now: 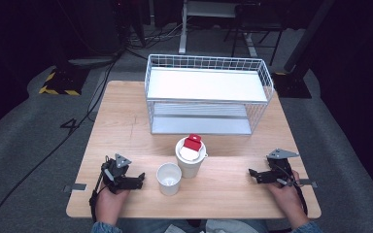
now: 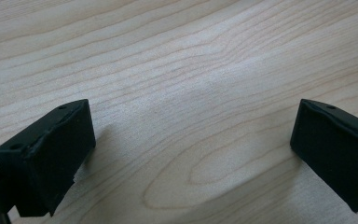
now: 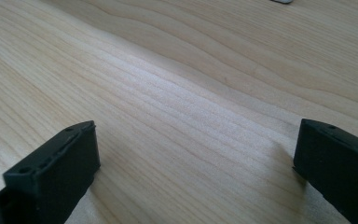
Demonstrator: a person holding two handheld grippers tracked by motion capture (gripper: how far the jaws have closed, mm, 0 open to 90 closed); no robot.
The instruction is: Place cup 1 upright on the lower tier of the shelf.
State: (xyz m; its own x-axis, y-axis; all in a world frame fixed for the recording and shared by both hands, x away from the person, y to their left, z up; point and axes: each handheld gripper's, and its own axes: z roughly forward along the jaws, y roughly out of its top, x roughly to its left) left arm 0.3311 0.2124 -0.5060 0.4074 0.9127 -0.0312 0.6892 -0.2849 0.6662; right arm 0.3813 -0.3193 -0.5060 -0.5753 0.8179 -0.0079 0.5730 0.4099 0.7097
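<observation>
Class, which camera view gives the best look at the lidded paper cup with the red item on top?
The high view: the lidded cup stands whole in the middle of the table, beside an open empty cup and in front of the wire rack. The left and right gripper views look at bare tabletop wood between open tongs instead.

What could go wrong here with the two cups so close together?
The open paper cup sits right beside the lidded cup; the left gripper, open on the table, could knock one while reaching for the other. The empty cup looks light and may tip or crush. The red-and-white item on the lid could slide off.
</observation>
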